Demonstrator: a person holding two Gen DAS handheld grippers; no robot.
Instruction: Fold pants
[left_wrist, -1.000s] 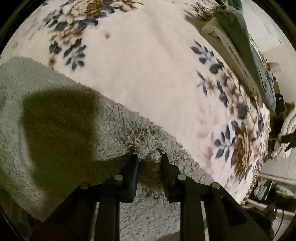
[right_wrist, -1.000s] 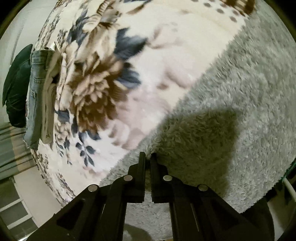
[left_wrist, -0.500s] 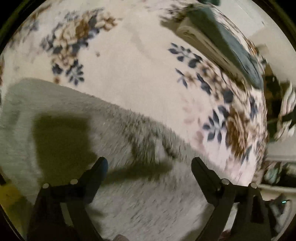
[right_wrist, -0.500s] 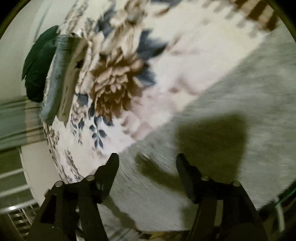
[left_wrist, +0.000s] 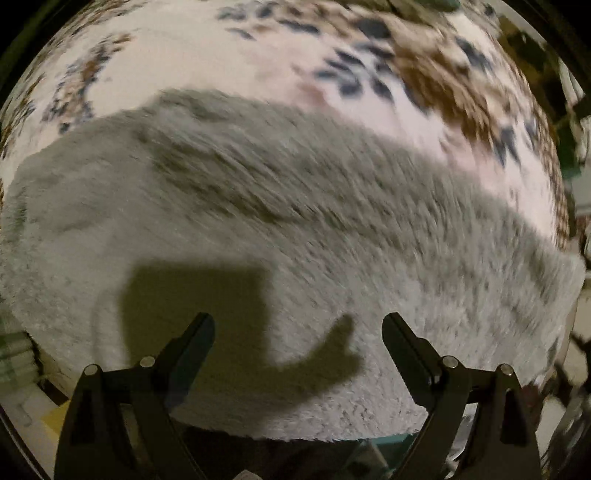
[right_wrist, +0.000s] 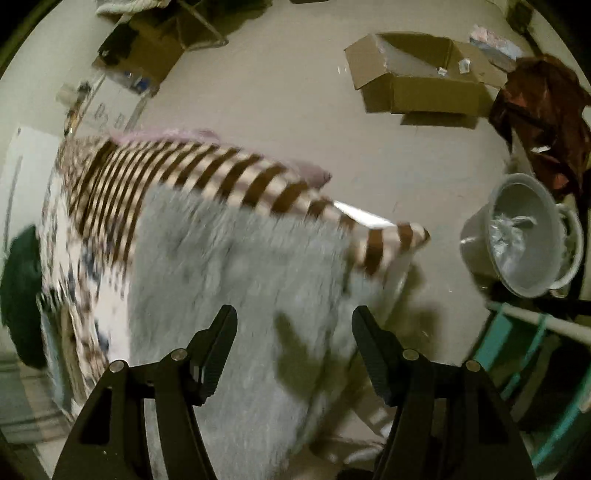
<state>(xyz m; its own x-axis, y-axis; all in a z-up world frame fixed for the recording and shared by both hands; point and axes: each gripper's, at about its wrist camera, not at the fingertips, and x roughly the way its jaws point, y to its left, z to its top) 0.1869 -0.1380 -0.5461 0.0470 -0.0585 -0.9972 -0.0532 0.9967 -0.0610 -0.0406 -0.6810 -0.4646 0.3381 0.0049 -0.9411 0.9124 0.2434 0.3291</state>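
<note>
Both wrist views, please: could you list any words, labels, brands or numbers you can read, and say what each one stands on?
None can be read.
Grey fleece pants: no tag or print shows.
Floral blanket: pattern only.
Cardboard box: no legible print; small white bits inside are too small to tell.
Grey basin: no marking visible.

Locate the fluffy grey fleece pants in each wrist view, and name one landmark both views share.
Left wrist view: the fluffy grey fleece pants fill the middle and lower picture, beyond the open left gripper.
Right wrist view: the pants run from centre to bottom, beyond the open right gripper.
Shared landmark: the floral bedspread, above the pants in the left view, left of them in the right.
</note>
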